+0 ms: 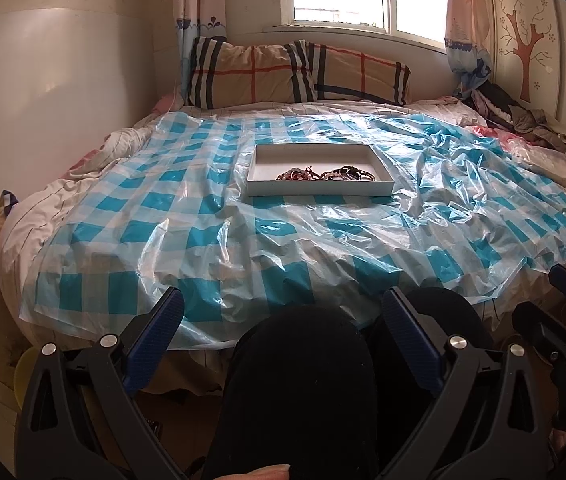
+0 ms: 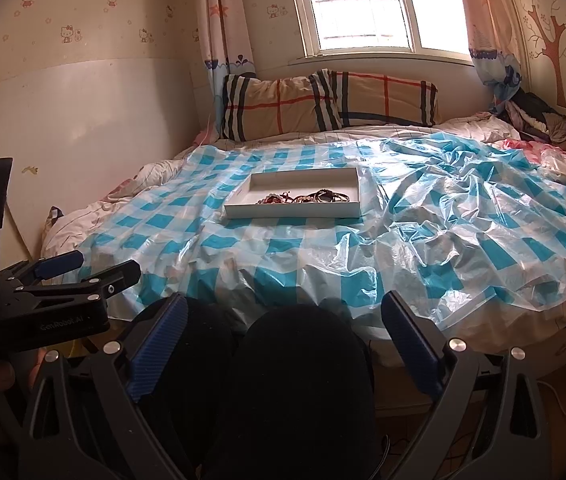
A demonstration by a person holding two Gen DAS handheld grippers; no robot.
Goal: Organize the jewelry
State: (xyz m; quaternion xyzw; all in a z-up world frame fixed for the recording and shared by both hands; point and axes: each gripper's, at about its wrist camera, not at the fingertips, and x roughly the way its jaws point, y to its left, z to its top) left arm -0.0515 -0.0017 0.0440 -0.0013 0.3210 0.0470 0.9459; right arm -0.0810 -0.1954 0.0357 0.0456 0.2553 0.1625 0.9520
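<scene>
Both tongs (image 1: 283,312) (image 2: 283,316) spread wide, empty, dark knees (image 1: 303,380) between, bracelets (image 1: 325,174) in white tray (image 1: 319,190) on checked plastic sheet (image 1: 203,232)

We see a glossy crinkled plastic sheet (image 1: 211,216), matt white cardboard tray (image 1: 319,190), cloth pillows (image 1: 251,74), ribbed blue finger pads (image 1: 155,344).

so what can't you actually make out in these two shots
- Jewelry in the white tray: too small and tangled in both views to count or sort the pieces.
- Bed edge nearest the camera: hidden in both views by the person's dark knees.
- Right gripper: cut off by the frame edge in the left wrist view.
- Clothes pile in the far corner: too jumbled to tell items apart.
</scene>
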